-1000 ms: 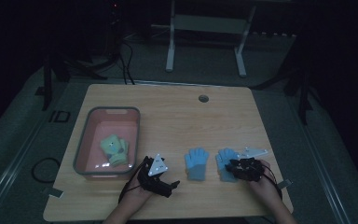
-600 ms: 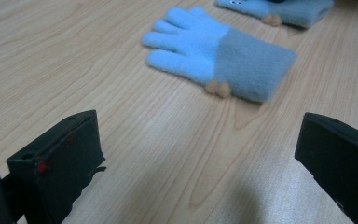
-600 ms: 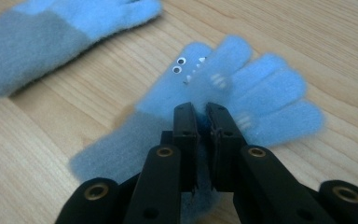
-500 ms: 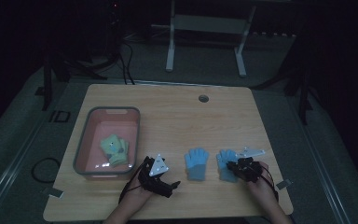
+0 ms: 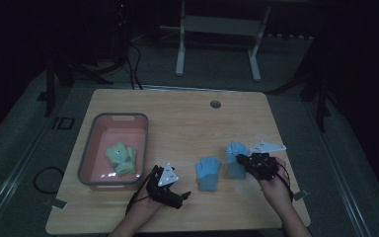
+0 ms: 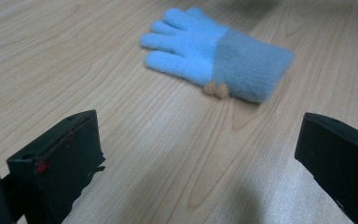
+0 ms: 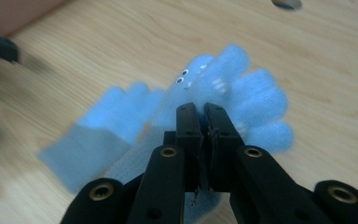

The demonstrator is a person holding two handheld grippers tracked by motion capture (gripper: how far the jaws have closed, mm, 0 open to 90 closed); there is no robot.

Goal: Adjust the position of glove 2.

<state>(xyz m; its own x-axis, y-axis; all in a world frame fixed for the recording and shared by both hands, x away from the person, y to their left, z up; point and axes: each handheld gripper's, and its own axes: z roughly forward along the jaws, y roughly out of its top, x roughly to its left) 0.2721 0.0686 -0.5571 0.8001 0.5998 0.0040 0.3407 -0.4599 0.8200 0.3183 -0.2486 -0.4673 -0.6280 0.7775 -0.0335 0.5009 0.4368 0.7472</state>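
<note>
Spanning the scene, the bench carries a pink tub. The right hand-held gripper is clenched on one blue glove; the left hand-held gripper gapes, released, near the other blue glove.

I can read only "ID", on the floor mat left of the table. I see no other legible text, label, brand or number on anything.
</note>
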